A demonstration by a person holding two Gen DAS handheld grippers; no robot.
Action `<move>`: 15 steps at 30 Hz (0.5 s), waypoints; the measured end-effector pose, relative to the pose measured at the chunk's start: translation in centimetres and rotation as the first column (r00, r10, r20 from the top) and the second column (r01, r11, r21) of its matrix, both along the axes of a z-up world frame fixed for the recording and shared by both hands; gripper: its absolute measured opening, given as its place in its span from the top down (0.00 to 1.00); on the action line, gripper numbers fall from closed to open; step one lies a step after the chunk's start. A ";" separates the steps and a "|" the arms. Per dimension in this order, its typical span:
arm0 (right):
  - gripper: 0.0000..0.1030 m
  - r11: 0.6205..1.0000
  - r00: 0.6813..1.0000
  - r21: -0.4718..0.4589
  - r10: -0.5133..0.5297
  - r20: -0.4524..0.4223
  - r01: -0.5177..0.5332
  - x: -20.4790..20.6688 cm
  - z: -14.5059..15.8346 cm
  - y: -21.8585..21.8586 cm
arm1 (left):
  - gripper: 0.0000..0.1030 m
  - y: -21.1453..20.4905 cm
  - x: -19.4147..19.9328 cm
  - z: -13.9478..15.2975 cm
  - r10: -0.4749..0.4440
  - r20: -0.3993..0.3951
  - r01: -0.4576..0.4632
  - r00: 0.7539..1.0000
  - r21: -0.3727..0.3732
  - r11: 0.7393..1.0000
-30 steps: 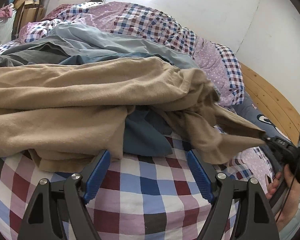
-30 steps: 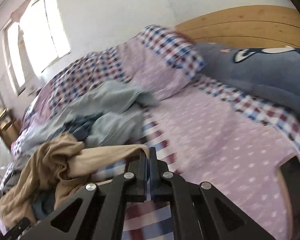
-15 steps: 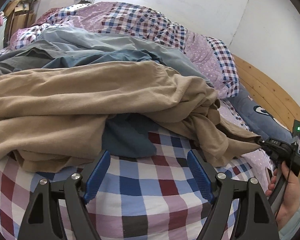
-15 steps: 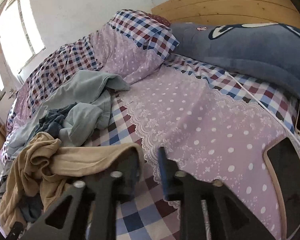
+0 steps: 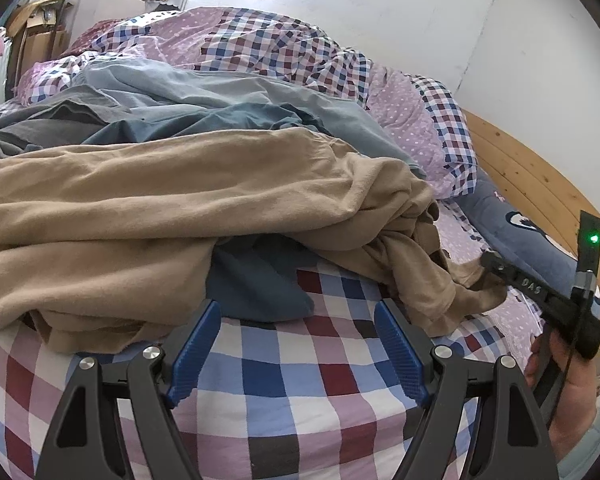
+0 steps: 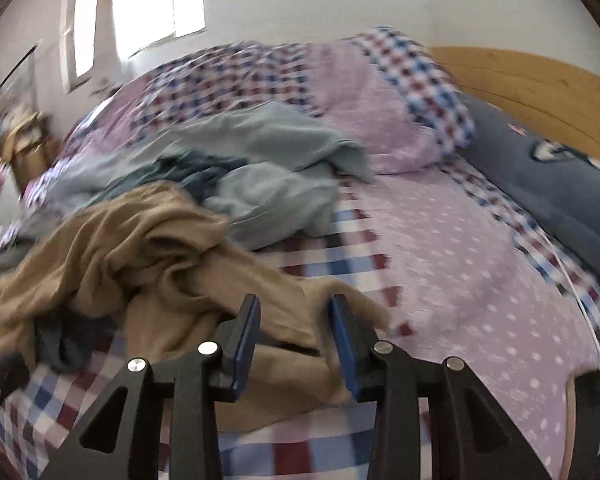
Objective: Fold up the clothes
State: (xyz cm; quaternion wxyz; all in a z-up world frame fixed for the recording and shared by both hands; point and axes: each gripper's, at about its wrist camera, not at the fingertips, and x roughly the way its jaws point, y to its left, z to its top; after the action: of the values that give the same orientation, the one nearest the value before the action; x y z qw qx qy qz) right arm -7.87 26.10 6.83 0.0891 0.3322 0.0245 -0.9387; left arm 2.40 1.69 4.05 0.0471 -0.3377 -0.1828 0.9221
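- Tan garment [image 5: 172,208] sits on top of the clothes pile on the bed [image 5: 284,376], draped across a dark blue piece [image 5: 256,280] and the grey-blue clothes [image 5: 228,100] behind it. It's the top layer, so it's the sensible one to fold first.
- Your left gripper [image 5: 296,344] hovers low over the checked sheet just short of the pile, jaws wide, nothing between them. Reads as parked, waiting for an edge to take.
- Your right gripper [image 6: 294,340] is at the garment's trailing end, the bunched part nearest the headboard [image 6: 532,84]. Jaws are opening, tan cloth lying between and under them, pads not pressing on it.
- Right wrist view is motion-blurred, so I can't tell which part of the garment that end is.
- Judgement: spreading step; no fold made yet, garment is crumpled.
- Risk: dark blue piece may drag along.
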 end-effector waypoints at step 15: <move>0.83 0.994 0.997 0.098 0.037 0.065 -0.044 -2.7 -3.2 -4.0 | 0.20 -1.9 -0.2 0.0 0.005 0.035 -0.007 0.999 0.071 0.997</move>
State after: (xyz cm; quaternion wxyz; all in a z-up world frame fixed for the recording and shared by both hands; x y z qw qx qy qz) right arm -10.56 22.08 3.59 0.0922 0.3653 0.0749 -0.9233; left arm 2.22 -0.26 4.06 0.0531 -0.3512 -0.2175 0.9091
